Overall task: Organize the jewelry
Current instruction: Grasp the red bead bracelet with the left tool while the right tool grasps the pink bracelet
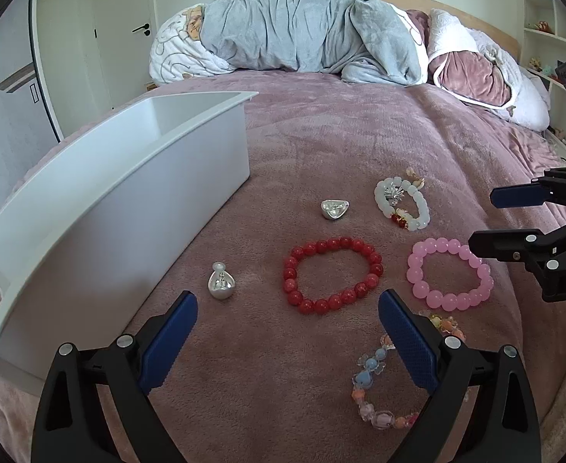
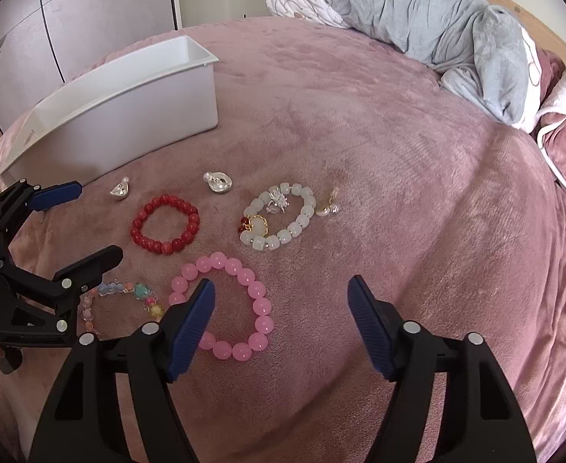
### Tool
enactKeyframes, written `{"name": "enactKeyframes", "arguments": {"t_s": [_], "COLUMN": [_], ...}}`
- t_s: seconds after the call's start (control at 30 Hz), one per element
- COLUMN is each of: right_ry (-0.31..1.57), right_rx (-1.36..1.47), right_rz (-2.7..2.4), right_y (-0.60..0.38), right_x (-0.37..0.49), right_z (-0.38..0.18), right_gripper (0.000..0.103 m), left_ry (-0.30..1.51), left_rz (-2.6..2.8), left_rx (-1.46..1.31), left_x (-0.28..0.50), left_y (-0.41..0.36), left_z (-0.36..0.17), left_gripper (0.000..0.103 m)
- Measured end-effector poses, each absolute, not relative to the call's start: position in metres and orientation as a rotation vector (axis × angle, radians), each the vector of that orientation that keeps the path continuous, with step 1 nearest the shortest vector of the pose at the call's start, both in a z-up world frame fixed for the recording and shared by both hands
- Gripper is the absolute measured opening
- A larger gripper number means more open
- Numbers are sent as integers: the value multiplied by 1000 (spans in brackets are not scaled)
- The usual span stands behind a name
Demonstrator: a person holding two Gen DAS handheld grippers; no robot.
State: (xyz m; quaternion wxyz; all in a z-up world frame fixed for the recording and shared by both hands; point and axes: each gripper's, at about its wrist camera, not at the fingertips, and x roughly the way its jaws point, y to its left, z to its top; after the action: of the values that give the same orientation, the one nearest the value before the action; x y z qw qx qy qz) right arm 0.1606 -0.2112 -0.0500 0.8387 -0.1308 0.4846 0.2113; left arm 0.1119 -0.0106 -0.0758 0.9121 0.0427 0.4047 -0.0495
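Both tools gape wide and empty, right tool (image 2: 281, 308) over the pink bracelet (image 2: 225, 305): beads could roll from a shallow pinch on that soft bed (image 2: 398, 154).

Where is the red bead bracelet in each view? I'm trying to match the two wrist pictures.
Left wrist: red bead bracelet lies centre frame, just beyond the open left gripper.
Right wrist: red bead bracelet lies left of centre, beyond the pink bracelet.
Shared landmark: the white bin.
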Motion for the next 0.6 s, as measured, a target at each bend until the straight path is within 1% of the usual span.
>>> {"name": "enactKeyframes", "arguments": {"t_s": [0.03,0.07,0.1,0.2,0.27,0.3,0.33,0.37,0.4,0.43,0.47,0.53,0.6], "right_ry": [1040,1051,1061,1085,1103,1113,1118,1121,1122,1126,1128,1127,1125], "right_rx": [-269,-265,-263,-270,-288,-299,-313,-323,-325,-320,-314,-296,-281], "right_rz": [448,445,446,459,468,476,483,489,498,510,517,531,538], "right_y": [-212,-213,-213,-210,-206,-203,-201,-199,-198,-197,-197,-198,-198], "right_x": [162,163,164,165,165,164,164,163,163,163,164,165,165], "right_z": [-53,-55,-57,-64,-69,-72,-75,-76,-78,-79,-79,-78,-77], "right_gripper": [62,57,53,47,46,41,38,34,29,26,21,13,12], "left_ry": [841,854,873,903,909,912,917,924,929,939,957,960,959], "left_rz": [-103,-106,-109,-110,-112,-114,-117,-124,-134,-135,-132,-141,-156], "left_rx": [87,82,73,45,32,25,17,4,-9,-13,-8,-14,-10], "left_x": [115,119,124,137,144,146,149,152,154,157,160,158,155], "left_y": [-11,-12,-12,-11,-11,-10,-10,-9,-8,-7,-7,-6,-8], "left_z": [-79,-83,-87,-98,-100,-101,-102,-103,-103,-105,-107,-110,-111], "left_gripper": [91,82,75,74,74,71,69,61,51,44,32,28,15]}}
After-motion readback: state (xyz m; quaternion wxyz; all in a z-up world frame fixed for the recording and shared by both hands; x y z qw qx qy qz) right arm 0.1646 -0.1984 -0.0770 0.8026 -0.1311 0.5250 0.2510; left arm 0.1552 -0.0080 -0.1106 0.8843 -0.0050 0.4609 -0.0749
